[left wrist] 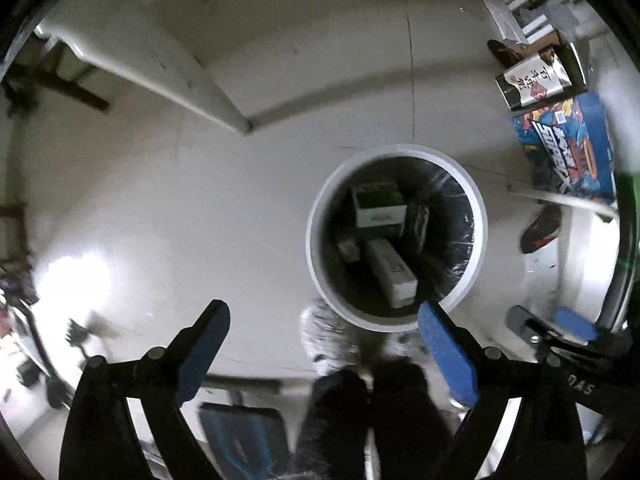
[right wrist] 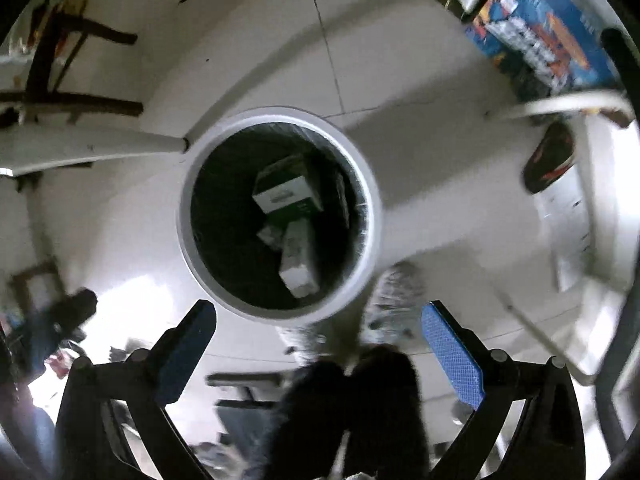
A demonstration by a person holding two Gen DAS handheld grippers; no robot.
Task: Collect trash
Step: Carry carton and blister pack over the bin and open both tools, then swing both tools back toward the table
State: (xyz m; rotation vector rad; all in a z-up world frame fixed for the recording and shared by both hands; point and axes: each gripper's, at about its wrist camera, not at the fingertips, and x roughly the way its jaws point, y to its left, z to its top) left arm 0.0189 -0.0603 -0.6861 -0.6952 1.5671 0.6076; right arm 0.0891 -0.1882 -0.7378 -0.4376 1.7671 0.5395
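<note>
Left wrist view: white floor [left wrist: 160,200] carries the round bin [left wrist: 478,216] (dark liner), holding cartons [left wrist: 380,208]. Left gripper [left wrist: 324,344] fingers are spread wide, nothing between them. Right gripper [right wrist: 320,338] fingers likewise spread, empty, above the bin.

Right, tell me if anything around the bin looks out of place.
Nothing looks spilled. The white bin stands upright on the floor with boxes lying jumbled inside it. A blue printed package and a can lie on the floor beyond it, not collected yet.
</note>
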